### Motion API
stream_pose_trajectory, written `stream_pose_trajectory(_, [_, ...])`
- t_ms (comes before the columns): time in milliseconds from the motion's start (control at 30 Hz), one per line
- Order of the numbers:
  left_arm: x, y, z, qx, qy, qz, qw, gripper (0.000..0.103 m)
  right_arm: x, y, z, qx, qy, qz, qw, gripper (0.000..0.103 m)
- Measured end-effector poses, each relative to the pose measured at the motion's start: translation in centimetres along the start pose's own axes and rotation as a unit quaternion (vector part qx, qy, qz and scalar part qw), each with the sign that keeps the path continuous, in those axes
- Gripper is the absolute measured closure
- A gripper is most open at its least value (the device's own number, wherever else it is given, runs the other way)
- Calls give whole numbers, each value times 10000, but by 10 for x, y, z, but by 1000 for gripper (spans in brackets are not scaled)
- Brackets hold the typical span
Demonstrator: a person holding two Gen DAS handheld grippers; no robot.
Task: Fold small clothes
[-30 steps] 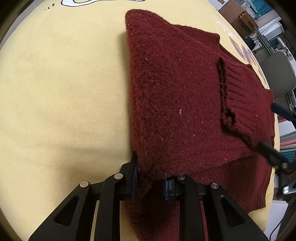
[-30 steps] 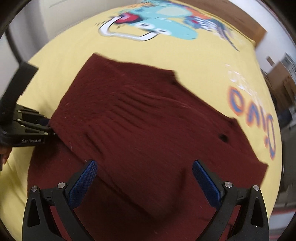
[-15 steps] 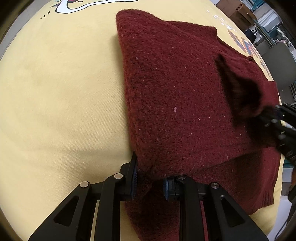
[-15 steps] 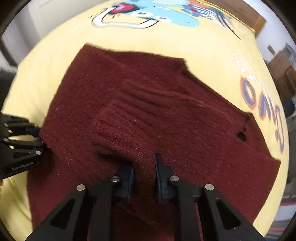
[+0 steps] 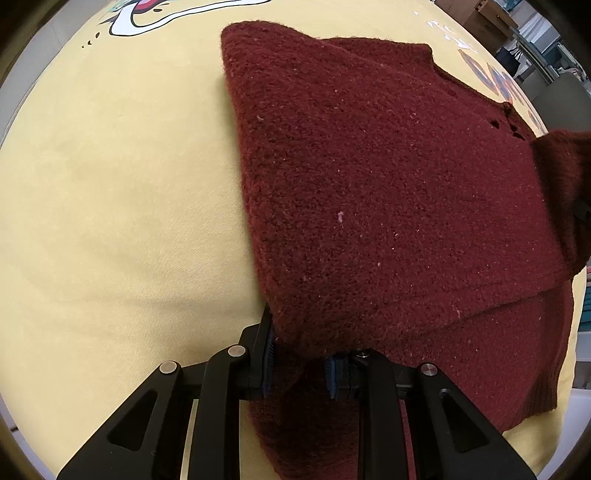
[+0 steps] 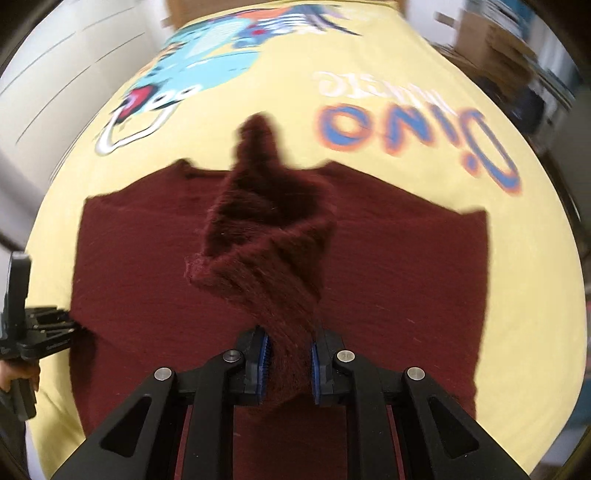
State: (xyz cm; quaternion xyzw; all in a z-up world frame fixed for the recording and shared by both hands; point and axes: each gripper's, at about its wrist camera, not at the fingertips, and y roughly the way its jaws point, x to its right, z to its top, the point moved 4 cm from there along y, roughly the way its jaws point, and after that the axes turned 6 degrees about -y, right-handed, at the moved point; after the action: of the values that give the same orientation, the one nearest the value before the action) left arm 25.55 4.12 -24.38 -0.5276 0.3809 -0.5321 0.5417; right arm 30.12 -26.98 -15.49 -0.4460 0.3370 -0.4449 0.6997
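Observation:
A dark red knitted sweater (image 5: 388,184) lies on a yellow printed cloth (image 5: 110,184). My left gripper (image 5: 301,363) is shut on the near corner of its folded left side, and the blue pads press the knit. In the right wrist view the sweater's body (image 6: 147,258) lies flat. My right gripper (image 6: 288,356) is shut on the ribbed sleeve (image 6: 266,229), which rises twisted above the body. That sleeve (image 5: 561,177) hangs at the right edge of the left wrist view. The left gripper (image 6: 40,328) shows at the sweater's left edge.
The cloth (image 6: 369,258) carries a blue dinosaur print (image 6: 207,62) and orange and blue lettering (image 6: 406,129) beyond the sweater. Cardboard boxes (image 5: 480,14) and furniture stand past the far right edge. A hand (image 6: 18,376) holds the left gripper's handle.
My right gripper went from open to shut on the sleeve, then lifted it off the sweater's body and carried it sideways while rolling. The left gripper kept its hold and stayed put.

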Motion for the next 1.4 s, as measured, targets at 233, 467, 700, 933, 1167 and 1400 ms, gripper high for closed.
stream_pose_trajectory(233, [11, 4, -2, -12, -14, 57, 10000, 84, 35, 23, -29, -342, 440, -337, 9979, 86])
stream_pose_trajectory(467, [11, 0, -5, 18, -12, 100, 9999, 84, 58, 16, -48, -383, 565, -440, 9967, 54])
stream_pose_trajectory(700, [18, 0, -7, 57, 89, 197, 9997, 84, 77, -24, -28, 4, 782, -642, 9949, 45])
stream_pose_trajectory(933, [19, -1, -11, 96, 101, 249, 9996, 84, 80, 13, -6, -471, 818, -573, 9939, 43])
stream_pose_trajectory(1167, [19, -3, -17, 144, 56, 222, 9996, 84, 60, 44, -19, -753, 643, -399, 9943, 73])
stream_pose_trajectory(1400, [17, -13, -22, 148, 78, 133, 9998, 84, 48, 1, 5, -12, 208, -607, 9979, 92])
